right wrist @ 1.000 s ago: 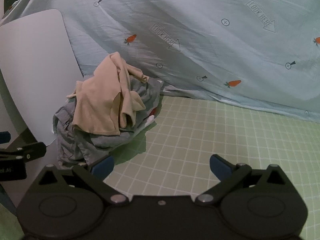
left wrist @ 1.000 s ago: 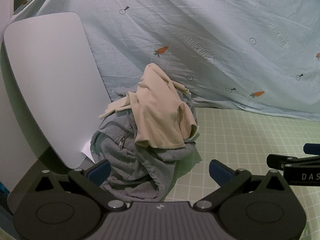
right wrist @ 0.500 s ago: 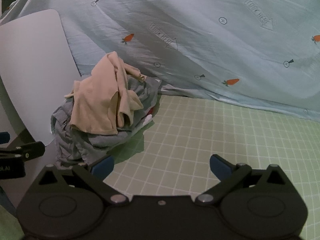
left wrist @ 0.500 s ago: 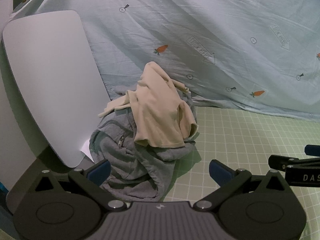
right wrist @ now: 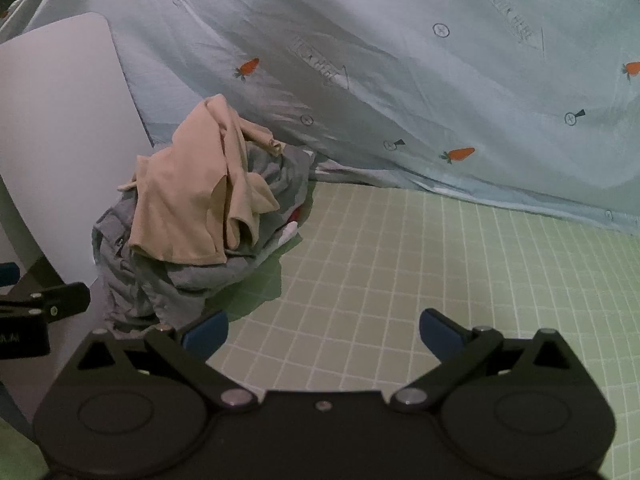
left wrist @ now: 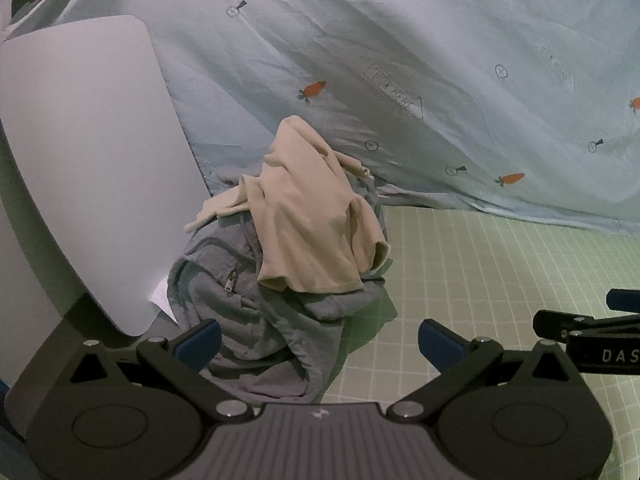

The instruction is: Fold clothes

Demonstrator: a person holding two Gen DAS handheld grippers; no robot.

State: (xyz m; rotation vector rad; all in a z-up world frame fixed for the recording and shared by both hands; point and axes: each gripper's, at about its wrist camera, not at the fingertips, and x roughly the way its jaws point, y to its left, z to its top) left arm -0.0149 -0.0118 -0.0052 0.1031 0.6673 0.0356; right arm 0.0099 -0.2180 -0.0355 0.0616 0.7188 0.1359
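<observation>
The clothes lie as one loose heap at the left end of the green checked mat (right wrist: 420,280), pushed up against a pale blue sheet (left wrist: 440,60) printed with carrots that hangs behind it. On top is a beige top (left wrist: 308,216), crumpled and draped with its hem hanging forward; beneath it is a grey zipped garment (left wrist: 240,304), bunched so that its zip pull faces you. A little red-and-white cloth shows low on the heap's right side in the right wrist view; what it belongs to cannot be told. Nothing in the heap lies flat or squared, so no garment here is folded.

The broad stretch of mat to the right of the heap is bare, and this is judged to be the working space where a garment could be spread.

Your left gripper (left wrist: 320,338) is aimed straight at the heap, its fingers spread wide with nothing between them, the grey garment lying just ahead of the gap. Your right gripper (right wrist: 324,334) is likewise spread and empty, pointing over the bare mat with the heap off to its left.

A white rounded board (left wrist: 80,160) leans at the heap's left, hemming it in on that side.
</observation>
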